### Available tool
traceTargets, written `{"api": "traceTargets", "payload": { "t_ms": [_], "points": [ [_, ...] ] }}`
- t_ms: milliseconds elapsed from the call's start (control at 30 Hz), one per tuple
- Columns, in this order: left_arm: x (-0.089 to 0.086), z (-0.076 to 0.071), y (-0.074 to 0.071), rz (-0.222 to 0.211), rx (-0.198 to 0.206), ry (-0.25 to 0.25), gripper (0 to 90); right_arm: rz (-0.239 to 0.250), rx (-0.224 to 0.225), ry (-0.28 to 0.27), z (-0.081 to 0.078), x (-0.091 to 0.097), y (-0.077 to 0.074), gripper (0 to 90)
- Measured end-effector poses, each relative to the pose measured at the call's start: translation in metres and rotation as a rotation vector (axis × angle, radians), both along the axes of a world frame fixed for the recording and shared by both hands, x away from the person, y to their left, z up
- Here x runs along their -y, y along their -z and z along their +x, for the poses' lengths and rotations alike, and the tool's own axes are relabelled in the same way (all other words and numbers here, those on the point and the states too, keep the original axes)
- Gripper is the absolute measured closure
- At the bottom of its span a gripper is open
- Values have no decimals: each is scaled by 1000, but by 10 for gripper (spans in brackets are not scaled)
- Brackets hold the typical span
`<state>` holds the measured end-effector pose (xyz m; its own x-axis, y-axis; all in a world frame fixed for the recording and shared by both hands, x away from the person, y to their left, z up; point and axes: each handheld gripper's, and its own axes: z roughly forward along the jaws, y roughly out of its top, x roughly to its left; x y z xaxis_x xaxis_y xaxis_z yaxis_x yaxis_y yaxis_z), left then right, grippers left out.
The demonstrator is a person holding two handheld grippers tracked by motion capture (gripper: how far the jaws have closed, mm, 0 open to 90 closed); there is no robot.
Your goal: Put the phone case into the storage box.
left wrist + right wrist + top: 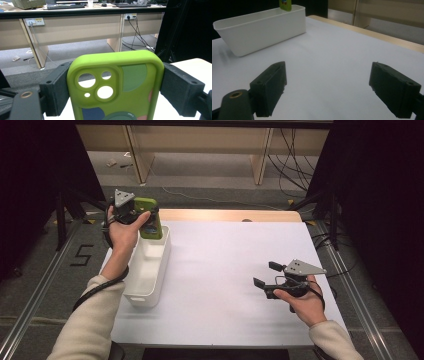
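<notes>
A lime-green phone case (pixel 150 218) (pixel 115 87) with camera cut-outs and coloured patches is held upright over the far end of the white bin (pixel 150 265). My left gripper (pixel 142 220) (pixel 113 92) is shut on its two side edges. In the right gripper view the bin (pixel 259 27) stands far left, with the bottom of the case (pixel 285 5) showing above its far end. My right gripper (pixel 266 274) (pixel 327 92) rests open low over the white table top at the right, with nothing between its jaws.
The white table top (pixel 225 270) has a wooden strip (pixel 230 215) along its far edge. Beyond it are a grey floor, desk legs and trailing cables (pixel 290 160). Dark frames stand at both sides, and metal rails run along the table's sides.
</notes>
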<state>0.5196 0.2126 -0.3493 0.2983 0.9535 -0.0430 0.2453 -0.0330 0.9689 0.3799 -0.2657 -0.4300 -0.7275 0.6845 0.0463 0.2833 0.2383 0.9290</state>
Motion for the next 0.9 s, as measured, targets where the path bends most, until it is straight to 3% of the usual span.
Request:
{"api": "traceTargets", "payload": {
  "t_ms": [900],
  "points": [
    [1,7,6,7,-18,5,163,-1,0,0,0,0,0,156]
  ]
}}
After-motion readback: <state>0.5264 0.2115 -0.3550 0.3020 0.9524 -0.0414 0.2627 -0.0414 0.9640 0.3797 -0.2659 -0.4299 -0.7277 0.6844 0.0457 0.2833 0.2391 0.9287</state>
